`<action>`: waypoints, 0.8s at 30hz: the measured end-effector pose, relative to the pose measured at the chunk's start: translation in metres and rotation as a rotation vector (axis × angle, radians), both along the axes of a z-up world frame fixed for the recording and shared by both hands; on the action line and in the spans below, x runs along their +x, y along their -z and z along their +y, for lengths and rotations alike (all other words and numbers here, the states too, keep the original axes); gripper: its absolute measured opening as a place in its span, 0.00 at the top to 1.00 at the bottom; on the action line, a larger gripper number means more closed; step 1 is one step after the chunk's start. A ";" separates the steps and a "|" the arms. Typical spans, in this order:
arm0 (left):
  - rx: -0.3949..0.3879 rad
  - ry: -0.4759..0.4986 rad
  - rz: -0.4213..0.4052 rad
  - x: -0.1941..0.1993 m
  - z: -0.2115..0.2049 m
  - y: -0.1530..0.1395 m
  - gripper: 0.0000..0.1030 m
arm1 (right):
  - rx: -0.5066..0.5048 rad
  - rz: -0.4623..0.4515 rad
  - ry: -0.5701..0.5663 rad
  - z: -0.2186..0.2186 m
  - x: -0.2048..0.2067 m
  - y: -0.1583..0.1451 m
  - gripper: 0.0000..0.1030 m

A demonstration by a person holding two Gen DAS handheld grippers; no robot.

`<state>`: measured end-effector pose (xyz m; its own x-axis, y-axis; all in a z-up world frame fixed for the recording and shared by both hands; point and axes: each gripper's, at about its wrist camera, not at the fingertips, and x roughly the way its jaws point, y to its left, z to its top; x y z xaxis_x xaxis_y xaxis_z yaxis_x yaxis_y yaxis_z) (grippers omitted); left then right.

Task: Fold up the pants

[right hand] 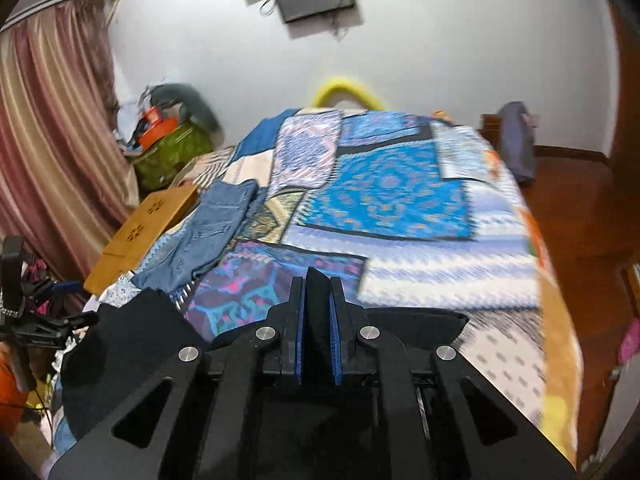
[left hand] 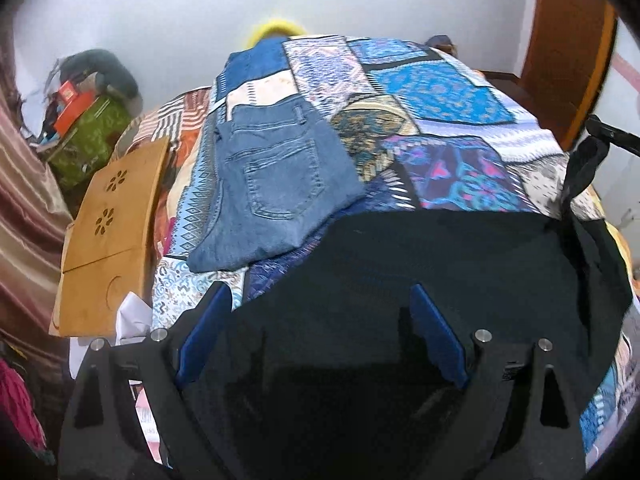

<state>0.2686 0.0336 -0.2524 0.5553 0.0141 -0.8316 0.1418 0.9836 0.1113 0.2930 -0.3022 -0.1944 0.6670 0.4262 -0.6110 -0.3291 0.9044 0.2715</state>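
Black pants [left hand: 440,256] lie spread on the patchwork bedspread [left hand: 440,92] near the bed's front edge. My left gripper [left hand: 320,300] is open, its blue pads wide apart just above the black cloth. My right gripper [right hand: 318,280] is shut on a fold of the black pants [right hand: 132,332], which drape down to its left. In the left wrist view the right gripper's tip [left hand: 608,132] holds up a corner of the pants at the far right. Folded blue jeans [left hand: 272,184] lie on the bed's left side, also seen in the right wrist view [right hand: 208,232].
A wooden lap tray [left hand: 112,232] lies at the bed's left edge. A green box with clutter [left hand: 88,136] stands by the striped curtain [right hand: 48,140]. A yellow ring [right hand: 348,88] is behind the bed. Wooden floor [right hand: 580,208] lies to the right.
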 end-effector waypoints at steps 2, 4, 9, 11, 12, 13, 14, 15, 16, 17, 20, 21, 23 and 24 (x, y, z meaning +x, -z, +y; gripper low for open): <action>-0.011 0.018 -0.001 -0.009 -0.007 -0.002 0.11 | -0.026 0.000 0.025 -0.011 -0.018 0.000 0.91; -0.020 0.032 0.000 -0.018 -0.015 -0.003 0.10 | -0.039 -0.002 0.045 -0.025 -0.037 0.002 0.91; -0.022 0.070 0.022 -0.035 -0.034 0.001 0.10 | -0.057 0.030 0.102 -0.049 -0.081 0.021 0.91; -0.017 0.081 0.031 -0.040 -0.041 0.004 0.10 | -0.072 0.069 0.127 -0.055 -0.098 0.035 0.91; -0.017 0.085 0.033 -0.042 -0.043 0.004 0.10 | -0.076 0.091 0.136 -0.058 -0.105 0.043 0.91; -0.020 0.087 0.034 -0.044 -0.044 0.005 0.10 | -0.075 0.121 0.144 -0.062 -0.110 0.053 0.91; -0.024 0.086 0.035 -0.045 -0.045 0.005 0.10 | -0.080 0.146 0.151 -0.064 -0.114 0.061 0.91; -0.029 0.084 0.038 -0.046 -0.046 0.006 0.10 | -0.086 0.172 0.158 -0.066 -0.118 0.071 0.91; -0.034 0.081 0.042 -0.046 -0.046 0.007 0.10 | -0.093 0.203 0.168 -0.069 -0.121 0.081 0.91; -0.038 0.078 0.049 -0.047 -0.047 0.008 0.10 | -0.090 0.244 0.175 -0.071 -0.121 0.091 0.87; -0.026 0.064 0.049 -0.048 -0.046 0.008 0.10 | -0.052 0.322 0.185 -0.082 -0.129 0.106 0.85; -0.023 0.060 0.045 -0.049 -0.045 0.007 0.10 | -0.032 0.324 0.194 -0.086 -0.130 0.105 0.80; -0.025 0.051 0.031 -0.049 -0.041 0.002 0.10 | -0.013 0.298 0.214 -0.094 -0.127 0.097 0.74; -0.030 0.046 0.029 -0.049 -0.040 0.001 0.10 | -0.013 0.278 0.222 -0.096 -0.126 0.093 0.73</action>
